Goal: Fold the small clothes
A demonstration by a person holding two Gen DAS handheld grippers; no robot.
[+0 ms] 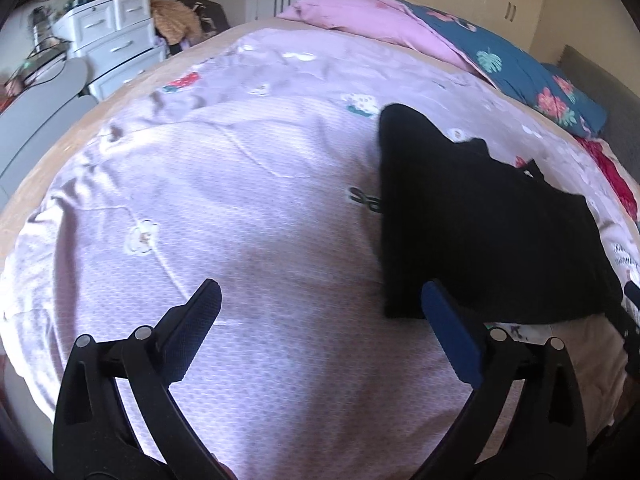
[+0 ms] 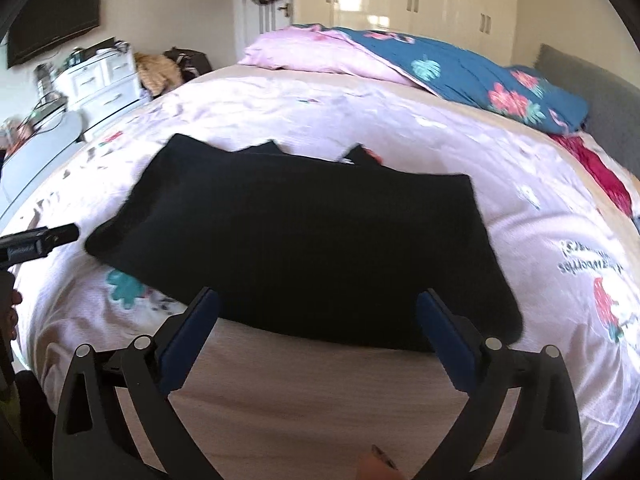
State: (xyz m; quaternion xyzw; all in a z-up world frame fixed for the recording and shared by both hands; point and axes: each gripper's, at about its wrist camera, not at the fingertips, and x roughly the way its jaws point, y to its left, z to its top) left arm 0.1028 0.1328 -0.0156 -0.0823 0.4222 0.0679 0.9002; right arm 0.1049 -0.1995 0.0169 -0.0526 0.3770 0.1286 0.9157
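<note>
A black garment [image 2: 304,236] lies flat on the bed's pale lilac printed cover [image 2: 400,128], its near edge by the bed's front edge. It also shows at the right of the left wrist view [image 1: 472,224]. My right gripper [image 2: 320,308] is open and empty, its fingertips just over the garment's near edge. My left gripper [image 1: 320,300] is open and empty over the cover, left of the garment; its right fingertip [image 1: 434,292] overlaps the garment's near left corner. The left gripper also shows at the left edge of the right wrist view [image 2: 44,238].
A pink pillow [image 2: 304,52] and a blue floral quilt [image 2: 480,80] lie at the bed's far side. A red cloth [image 2: 600,176] lies at the right. White drawers [image 1: 112,40] and a grey board [image 1: 40,108] stand left of the bed. Wardrobes line the back wall.
</note>
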